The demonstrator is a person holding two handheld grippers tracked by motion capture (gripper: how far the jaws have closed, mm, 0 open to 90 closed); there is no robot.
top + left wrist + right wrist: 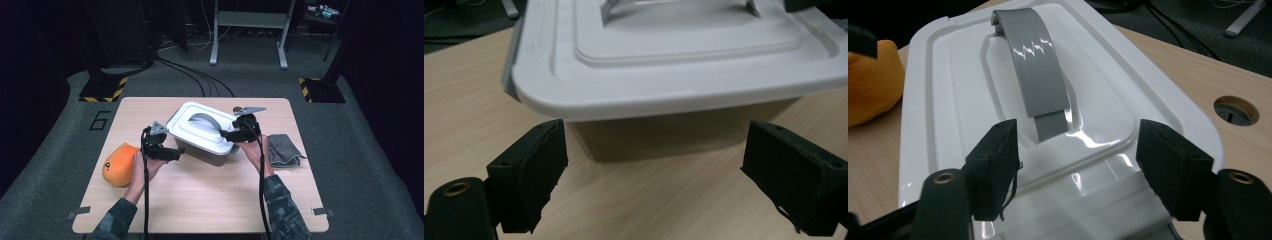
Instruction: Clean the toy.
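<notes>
Open bench (200, 200) lay on the near side of both claws, bare wood running to the near edge, so there was plenty of room to draw back. Ahead of them the bin filled the middle of the bench, and the far edge sat just beyond it. To the outside of the left claw (176, 153) an orange plush toy (119, 164) lay near the bench's left edge; to the outside of the right claw (226, 133) a grey cloth (283, 150) lay crumpled, just beside the hand.

The storage bin (202, 132) was a grey-bodied box under a glossy white lid (948, 100) with rounded corners and a stepped rim. A grey handle (1035, 75) arched over a recess in the lid's centre.

The left claw stood wide open and held nothing; in the left gripper view the bin's near corner overhung just ahead of it, the lid's rim above the level of the pads (531, 175), the darker body wall between them and a little beyond, not touching. The right claw was partly open, also holding nothing, poised over the lid's end. In the right gripper view the handle's near foot lay straight ahead between its pads (995, 170), close but clear of them.
</notes>
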